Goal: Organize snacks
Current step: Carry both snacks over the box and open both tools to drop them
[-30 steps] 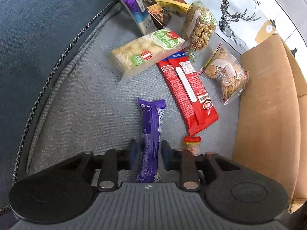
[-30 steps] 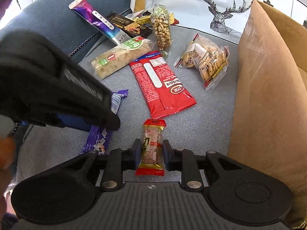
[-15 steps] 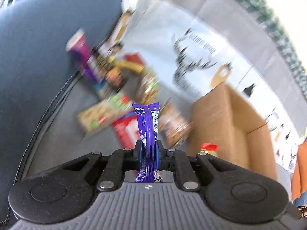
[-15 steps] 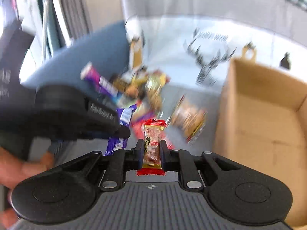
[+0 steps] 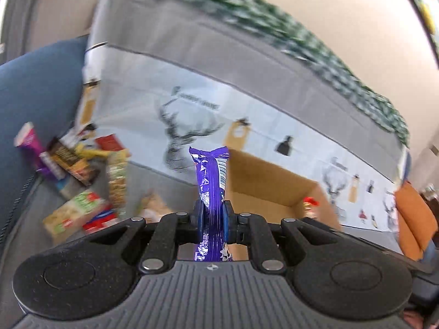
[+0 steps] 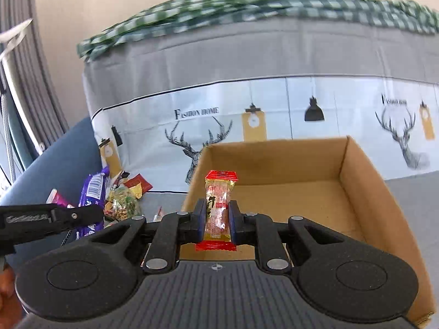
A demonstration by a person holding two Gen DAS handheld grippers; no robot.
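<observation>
Left wrist view: left claw (image 5: 211, 216) clamps a purple bar (image 5: 210, 181), upright, w/ the cardboard box (image 5: 274, 181) behind it. Right claw (image 6: 216, 220) grips a small red-end candy (image 6: 218, 205) over the box's open inside; other snacks (image 6: 120, 200) lie on the sofa (image 6: 55, 164).

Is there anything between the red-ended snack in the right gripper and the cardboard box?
Nothing visible. The right gripper holds the small snack directly in front of the open cardboard box, whose visible inside looks bare.
</observation>
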